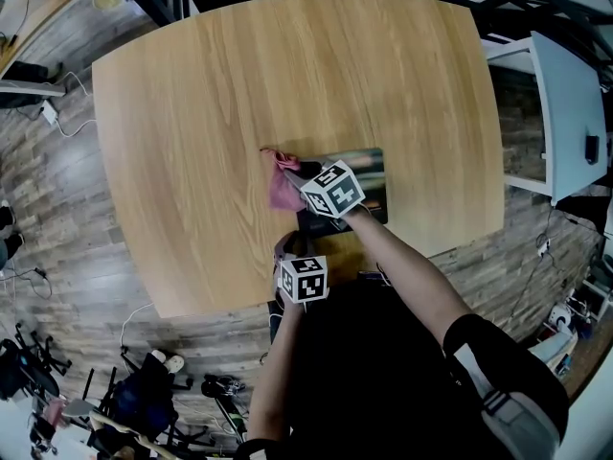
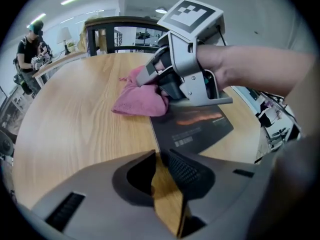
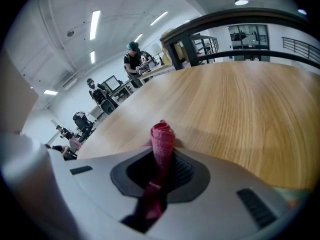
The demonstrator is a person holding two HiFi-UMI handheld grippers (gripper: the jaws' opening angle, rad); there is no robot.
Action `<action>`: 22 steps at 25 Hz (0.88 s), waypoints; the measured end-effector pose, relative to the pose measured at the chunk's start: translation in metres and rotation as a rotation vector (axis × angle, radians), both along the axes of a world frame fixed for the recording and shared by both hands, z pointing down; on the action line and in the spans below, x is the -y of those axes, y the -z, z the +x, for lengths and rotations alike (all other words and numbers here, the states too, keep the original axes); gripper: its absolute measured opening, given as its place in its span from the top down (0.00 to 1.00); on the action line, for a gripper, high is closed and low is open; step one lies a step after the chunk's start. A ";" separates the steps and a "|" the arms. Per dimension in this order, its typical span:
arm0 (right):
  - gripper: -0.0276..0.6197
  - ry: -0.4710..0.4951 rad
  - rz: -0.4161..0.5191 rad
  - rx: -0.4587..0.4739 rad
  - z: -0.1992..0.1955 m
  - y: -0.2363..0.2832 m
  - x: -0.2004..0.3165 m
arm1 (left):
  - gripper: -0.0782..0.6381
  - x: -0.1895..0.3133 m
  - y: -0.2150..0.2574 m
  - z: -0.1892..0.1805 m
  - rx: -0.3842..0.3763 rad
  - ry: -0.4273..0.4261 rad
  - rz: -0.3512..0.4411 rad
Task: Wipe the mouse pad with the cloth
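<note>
A pink cloth lies bunched on the wooden table, just off the left edge of the dark printed mouse pad. My right gripper is shut on the cloth, and a rolled fold sticks up between its jaws. The left gripper view shows that gripper pressing the cloth down at the pad's far left corner. My left gripper hovers at the table's near edge, by the pad's near corner. Its jaws are almost together; only a sliver of table shows between them, and they hold nothing.
The wide wooden table stretches beyond the cloth. A black chair frame stands at its far side and a white desk to the right. People work at distant desks. Bags and cables litter the floor at near left.
</note>
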State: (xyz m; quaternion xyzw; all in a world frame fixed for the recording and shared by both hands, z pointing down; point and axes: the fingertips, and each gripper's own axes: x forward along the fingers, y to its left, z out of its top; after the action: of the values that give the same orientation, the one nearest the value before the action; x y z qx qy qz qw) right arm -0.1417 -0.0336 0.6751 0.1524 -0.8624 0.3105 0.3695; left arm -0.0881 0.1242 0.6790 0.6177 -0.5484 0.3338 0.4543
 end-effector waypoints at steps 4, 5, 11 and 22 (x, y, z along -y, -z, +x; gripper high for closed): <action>0.86 -0.006 -0.002 0.003 0.001 0.000 0.001 | 0.76 0.000 -0.001 -0.001 -0.024 0.035 -0.013; 0.86 -0.009 -0.003 0.005 0.001 0.000 0.001 | 0.76 0.000 -0.001 -0.002 -0.026 0.040 -0.016; 0.86 -0.015 -0.003 0.004 0.004 0.001 0.002 | 0.76 -0.001 -0.001 -0.004 -0.024 0.058 -0.026; 0.86 -0.078 -0.017 0.028 0.033 0.002 0.013 | 0.76 -0.002 -0.002 -0.006 -0.028 0.082 -0.020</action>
State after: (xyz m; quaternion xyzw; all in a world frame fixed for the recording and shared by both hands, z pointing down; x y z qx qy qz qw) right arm -0.1082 -0.0471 0.6730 0.1783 -0.8583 0.3343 0.3462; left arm -0.0938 0.1258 0.6813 0.5947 -0.5635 0.3118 0.4812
